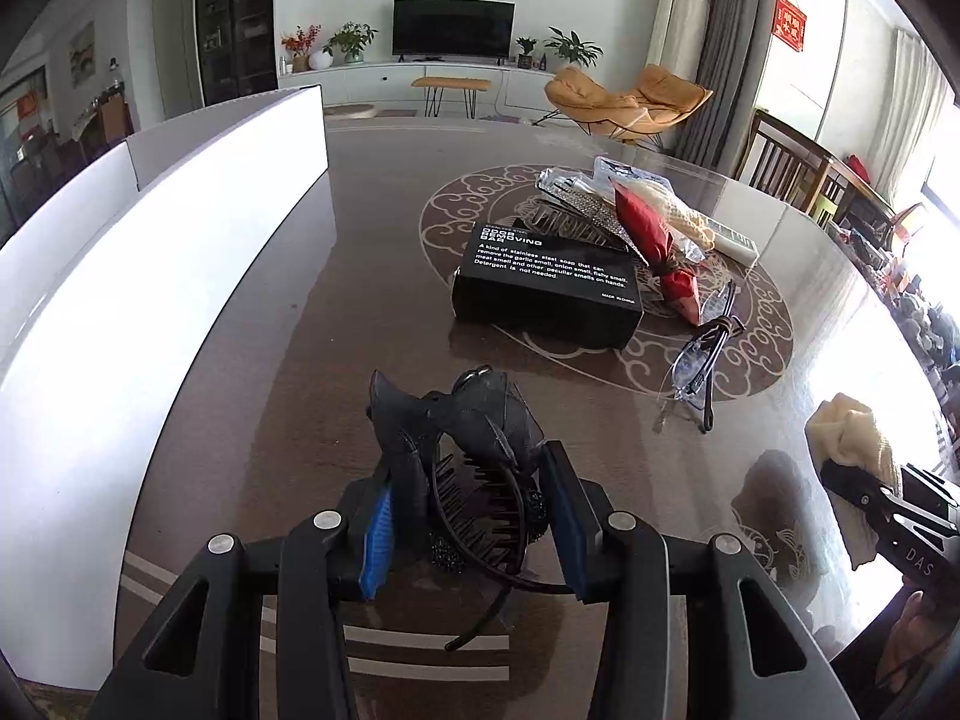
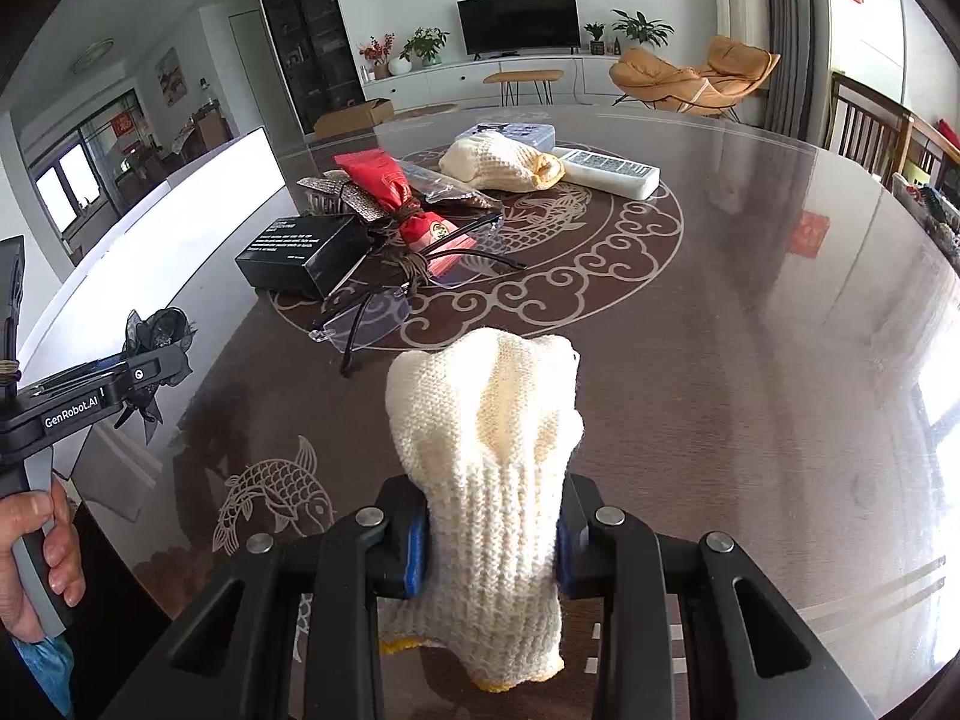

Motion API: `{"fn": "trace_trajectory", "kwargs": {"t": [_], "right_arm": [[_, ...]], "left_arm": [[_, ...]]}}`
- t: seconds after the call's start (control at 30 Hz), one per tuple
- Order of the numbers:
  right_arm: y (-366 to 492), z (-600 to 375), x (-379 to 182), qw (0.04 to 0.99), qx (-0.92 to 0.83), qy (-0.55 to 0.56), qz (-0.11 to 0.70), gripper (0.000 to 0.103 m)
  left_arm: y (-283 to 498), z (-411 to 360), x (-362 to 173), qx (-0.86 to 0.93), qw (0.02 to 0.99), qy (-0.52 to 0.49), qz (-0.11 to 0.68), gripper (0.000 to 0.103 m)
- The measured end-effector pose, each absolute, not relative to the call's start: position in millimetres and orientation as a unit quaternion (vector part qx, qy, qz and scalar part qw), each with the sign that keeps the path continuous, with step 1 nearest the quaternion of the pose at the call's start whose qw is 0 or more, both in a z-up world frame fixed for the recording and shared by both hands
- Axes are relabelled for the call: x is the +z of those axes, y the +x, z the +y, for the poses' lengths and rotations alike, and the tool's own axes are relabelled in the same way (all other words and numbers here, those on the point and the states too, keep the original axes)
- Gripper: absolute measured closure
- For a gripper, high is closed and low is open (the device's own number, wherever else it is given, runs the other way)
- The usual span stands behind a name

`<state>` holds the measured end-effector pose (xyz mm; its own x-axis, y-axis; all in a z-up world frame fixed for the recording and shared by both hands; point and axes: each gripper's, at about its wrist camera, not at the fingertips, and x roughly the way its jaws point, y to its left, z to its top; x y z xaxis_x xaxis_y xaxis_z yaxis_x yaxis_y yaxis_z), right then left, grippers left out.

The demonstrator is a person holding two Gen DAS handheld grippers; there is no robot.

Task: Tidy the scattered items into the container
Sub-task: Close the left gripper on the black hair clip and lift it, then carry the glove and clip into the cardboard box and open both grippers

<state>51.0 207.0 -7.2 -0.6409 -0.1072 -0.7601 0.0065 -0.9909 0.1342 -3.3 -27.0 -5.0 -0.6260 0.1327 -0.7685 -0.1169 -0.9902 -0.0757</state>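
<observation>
Knitted glove [image 2: 486, 456] is soft, light; your right tongs [image 2: 489, 546] pinch its cuff. Left tongs [image 1: 471, 516] clamp the probably brittle hair clip [image 1: 462, 438].

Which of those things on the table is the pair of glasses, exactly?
Start at the round pale medallion pattern on the dark table and find the black box with white lettering. The eyeglasses lie just right of it, at the near edge of the pile. They alone are clear-lensed and rimless, with thin dark arms.
</observation>
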Motion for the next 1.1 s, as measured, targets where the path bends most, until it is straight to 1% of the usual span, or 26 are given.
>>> {"fn": "trace_trajectory", "kwargs": {"t": [0.3,0.5,0.63,0.77,1.1], "right_arm": [[49.3,167.2,10.1,0.065,-0.907,0.416,-0.027,0.071],[41.4,138.8,10.2,0.092,-0.899,0.427,-0.003,0.071],[33.8,116.2,14.1,0.114,-0.897,0.427,0.002,0.071],[21.5,93.5,24.6,0.134,-0.897,0.421,0.006,0.071],[-12.5,33.2,69.1,0.190,-0.904,0.381,0.029,0.071]], "left_arm": [[5.3,-42.0,8.4,0.911,0.059,-0.408,-0.007,0.059],[9.1,-47.6,17.1,0.916,0.056,-0.398,0.008,0.059],[12.9,-58.5,36.7,0.926,0.040,-0.375,0.028,0.059],[12.0,-76.9,56.6,0.933,0.020,-0.357,0.031,0.059],[7.8,-124.4,93.7,0.946,-0.028,-0.320,0.038,0.059]]}}
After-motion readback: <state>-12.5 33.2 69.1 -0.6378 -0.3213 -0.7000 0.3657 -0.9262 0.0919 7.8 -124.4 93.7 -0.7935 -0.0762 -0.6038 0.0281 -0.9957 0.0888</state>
